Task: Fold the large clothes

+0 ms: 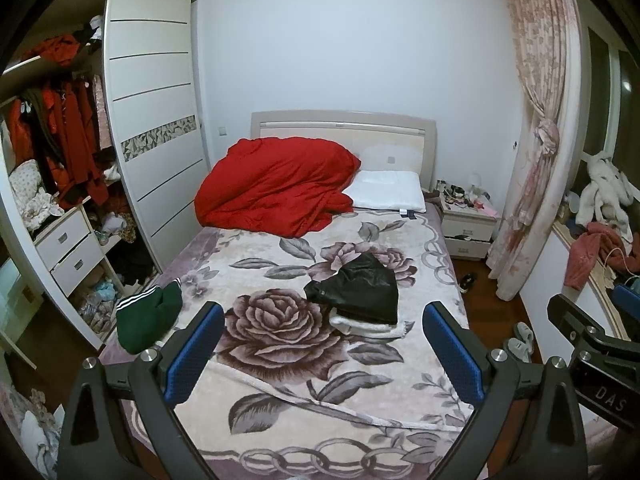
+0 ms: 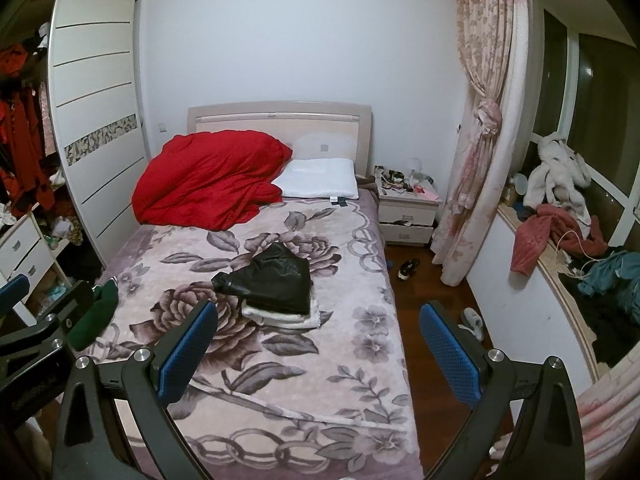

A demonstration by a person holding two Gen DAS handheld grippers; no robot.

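Note:
A black leather garment lies folded on top of a white folded garment in the middle of the floral bed cover. It also shows in the right wrist view. A green garment with white stripes lies at the bed's left edge. My left gripper is open and empty, held above the foot of the bed. My right gripper is open and empty, to the right of the left one, over the bed's right edge.
A red duvet and a white pillow lie at the head. An open wardrobe stands at the left, a nightstand at the right. Shoes lie on the floor. Clothes are piled on the window ledge.

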